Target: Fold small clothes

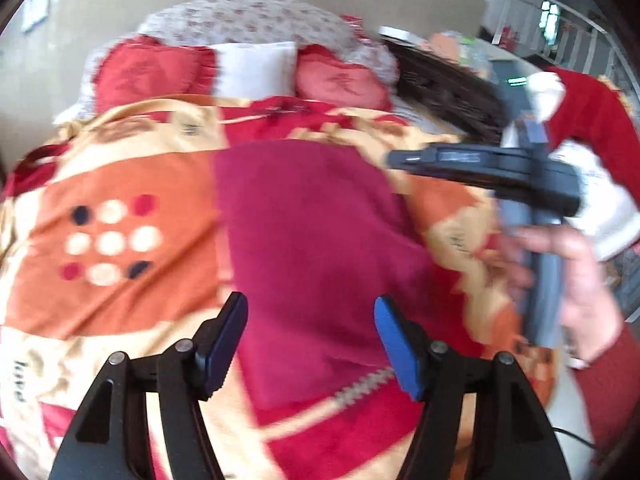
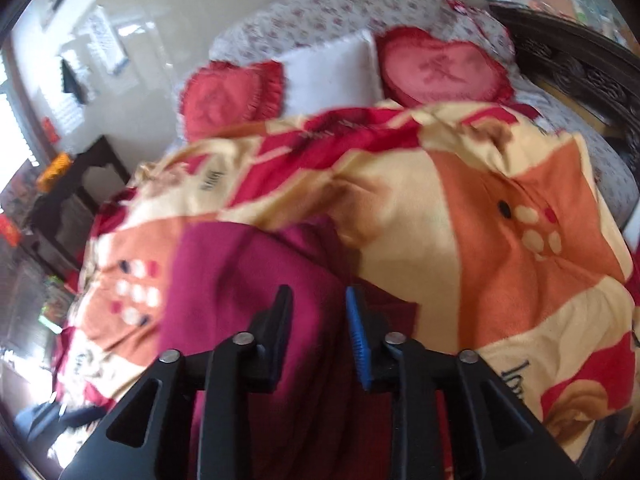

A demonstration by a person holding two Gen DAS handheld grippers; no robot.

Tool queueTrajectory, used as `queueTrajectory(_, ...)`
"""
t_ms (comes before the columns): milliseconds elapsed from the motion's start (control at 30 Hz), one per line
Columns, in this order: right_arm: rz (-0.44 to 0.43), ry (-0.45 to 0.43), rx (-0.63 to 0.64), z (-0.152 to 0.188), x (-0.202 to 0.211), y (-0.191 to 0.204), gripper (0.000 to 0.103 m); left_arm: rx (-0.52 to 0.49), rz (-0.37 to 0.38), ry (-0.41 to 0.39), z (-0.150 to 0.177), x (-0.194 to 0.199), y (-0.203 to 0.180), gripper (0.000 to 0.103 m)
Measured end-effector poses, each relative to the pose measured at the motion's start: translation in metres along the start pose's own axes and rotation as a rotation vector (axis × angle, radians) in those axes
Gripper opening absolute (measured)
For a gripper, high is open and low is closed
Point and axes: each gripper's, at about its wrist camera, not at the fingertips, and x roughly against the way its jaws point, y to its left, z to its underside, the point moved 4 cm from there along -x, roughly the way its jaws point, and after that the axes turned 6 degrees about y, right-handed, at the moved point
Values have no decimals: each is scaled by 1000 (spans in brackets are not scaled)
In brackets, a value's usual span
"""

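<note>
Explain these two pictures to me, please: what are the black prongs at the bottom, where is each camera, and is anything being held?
There is no robot arm: a person holds a hand-operated two-finger gripper in each hand, with a fisheye camera on each looking along its fingers. One picture is from the left gripper, the other from the right gripper; the prongs are their fingers. In the left view you also see the right tool from the side, gripped by the person's hand. Below lies a bed with a patterned quilt, and on it a magenta garment, apparently folded. Pillows sit at the far end. Both grippers are open above the garment, holding nothing.
</note>
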Motion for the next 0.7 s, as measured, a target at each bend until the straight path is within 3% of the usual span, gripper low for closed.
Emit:
queueTrajectory(133, -78, 49, 92, 1, -15, 40, 17, 35, -44, 65, 4, -27, 17, 70)
queueTrajectory(233, 11, 93, 185, 8, -41, 54, 17, 15, -66, 110, 16, -44, 13, 70)
queueTrajectory(333, 83, 136, 187, 14, -65, 38, 17, 8, -61, 152, 26, -62, 10, 70)
queueTrajectory(533, -25, 110, 55, 25, -32, 14, 14, 26, -53, 157, 32, -72, 13, 70)
queueTrajectory(700, -147, 130, -40, 61, 2, 7, 24, 27, -60, 149, 35, -69, 12, 70)
